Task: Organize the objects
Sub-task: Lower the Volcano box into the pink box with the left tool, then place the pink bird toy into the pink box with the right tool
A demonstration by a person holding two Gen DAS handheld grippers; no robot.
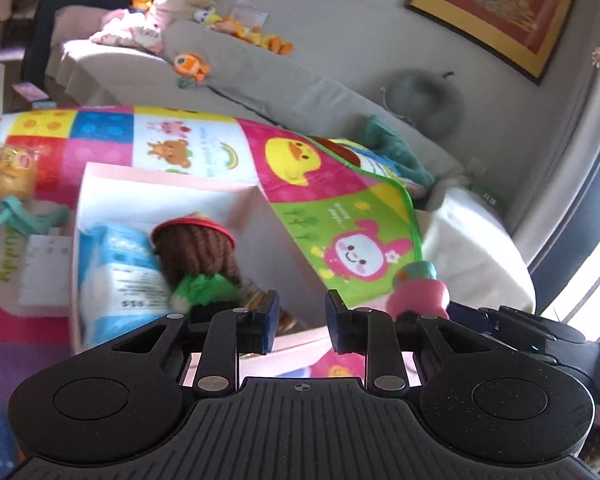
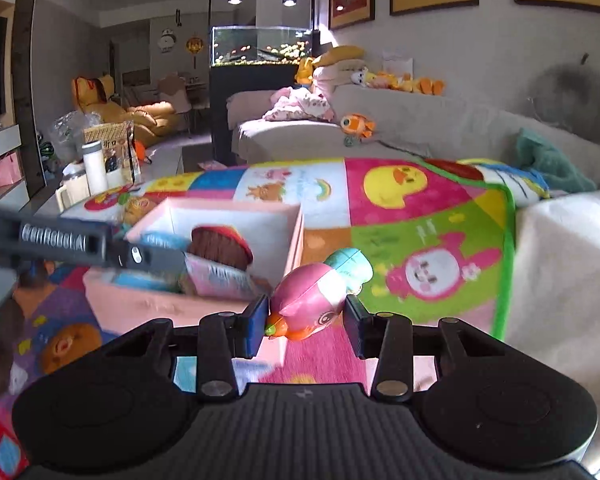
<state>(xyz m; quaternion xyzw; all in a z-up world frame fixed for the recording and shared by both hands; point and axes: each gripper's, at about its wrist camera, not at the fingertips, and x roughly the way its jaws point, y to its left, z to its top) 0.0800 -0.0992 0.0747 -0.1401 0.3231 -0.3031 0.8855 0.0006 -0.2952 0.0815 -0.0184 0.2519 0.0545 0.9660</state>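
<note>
Closest to me, my right hand-held gripper (image 2: 306, 326) is clamped on a pink toy bird (image 2: 310, 304) with a teal cap, its orange beak pointing down to the left, held above the patchwork play mat (image 2: 420, 216) just right of the pink box (image 2: 236, 248). My left hand-held gripper (image 1: 302, 316) has its jaws narrowly parted with nothing between them, poised over the box's near rim. In the box (image 1: 172, 184) lie a doll with brown yarn hair (image 1: 196, 256) and a blue-and-white packet (image 1: 116, 276), side by side and touching. Beyond the mat I see a grey sofa (image 2: 440, 120) carrying plush toys, and a fish tank (image 2: 260, 46) further back.
</note>
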